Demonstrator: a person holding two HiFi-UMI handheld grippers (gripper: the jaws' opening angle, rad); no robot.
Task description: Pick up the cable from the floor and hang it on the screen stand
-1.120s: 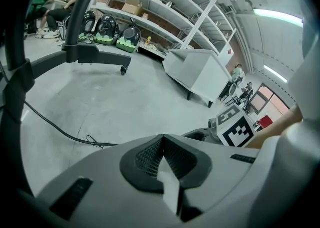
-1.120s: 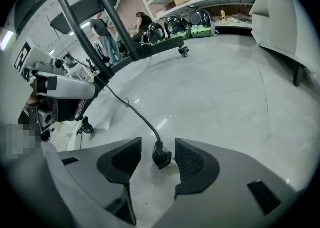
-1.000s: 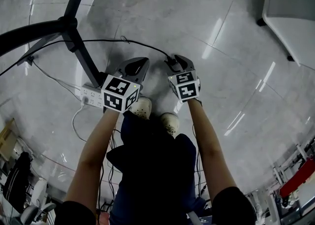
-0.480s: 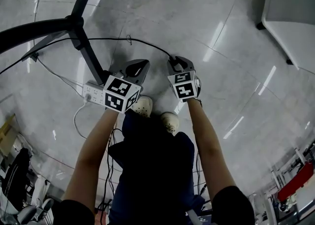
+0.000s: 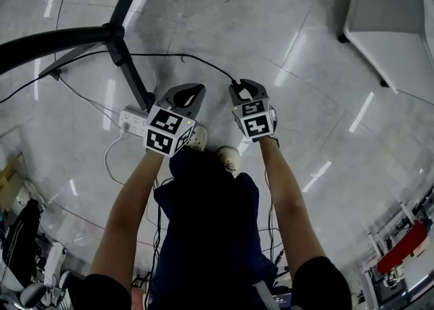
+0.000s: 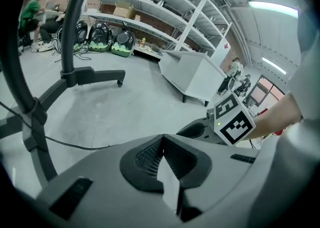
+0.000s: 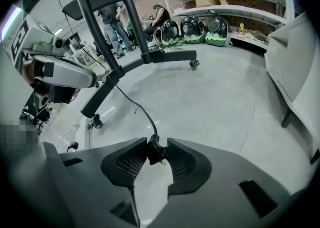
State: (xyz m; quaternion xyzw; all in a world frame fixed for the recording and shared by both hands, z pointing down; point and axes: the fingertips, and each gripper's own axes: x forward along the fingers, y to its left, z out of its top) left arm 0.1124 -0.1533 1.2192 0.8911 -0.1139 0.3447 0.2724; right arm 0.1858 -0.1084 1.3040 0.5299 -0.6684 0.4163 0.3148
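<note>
Hold the plug end of the cable (image 7: 156,151) pinched between the narrowed jaws of the right gripper (image 5: 242,85), at lower centre of its view. Leave the left gripper (image 6: 161,144) as is, jaws shut together on nothing. Lift slowly, likely best, minding the slack trailing toward upper left over the floor (image 5: 285,30) past the screen stand (image 5: 131,71). Avoid snagging its legs; then drape over its arm.

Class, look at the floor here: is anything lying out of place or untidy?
Yes. A black cable trails loose across the floor past the stand's leg to the right gripper, which pinches its plug end. A white power strip also lies by the stand.
</note>
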